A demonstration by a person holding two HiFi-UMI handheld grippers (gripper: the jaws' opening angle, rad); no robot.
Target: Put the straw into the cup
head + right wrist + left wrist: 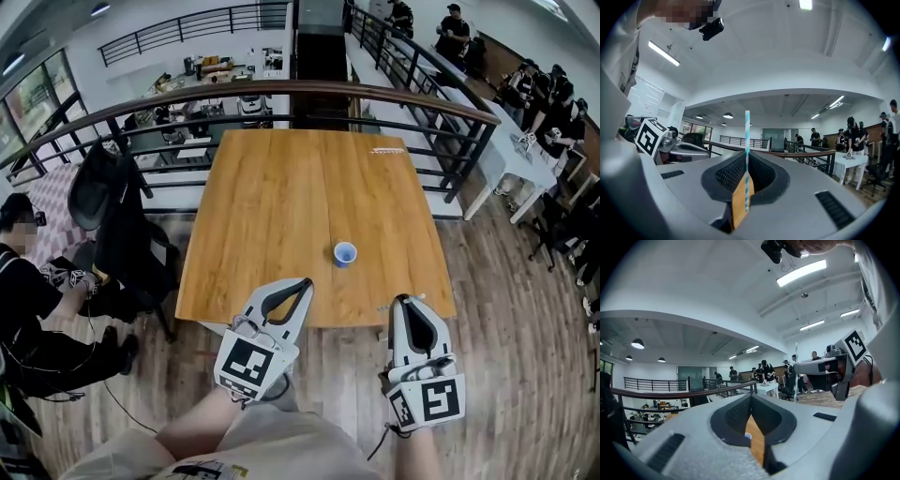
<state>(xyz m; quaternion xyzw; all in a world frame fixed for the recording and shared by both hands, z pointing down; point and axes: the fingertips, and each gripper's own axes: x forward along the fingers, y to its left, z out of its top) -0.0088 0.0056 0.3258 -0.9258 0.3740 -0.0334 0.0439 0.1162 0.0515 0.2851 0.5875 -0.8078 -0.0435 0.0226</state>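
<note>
A small blue cup [345,253] stands upright on the wooden table [281,206], right of the frame's centre and near the table's lower edge. Both grippers hover below that edge, at the bottom of the head view. The left gripper [304,284] sits lower left of the cup with its jaws together and nothing held. Through the slit between them, its own view shows a strip of tabletop and the cup [748,436]. The right gripper [404,301] sits lower right of the cup. Its jaws are clamped on a teal-and-white striped straw [747,133], which stands upright above the jaw tips. A black office chair [105,192] stands at the table's left side.
</note>
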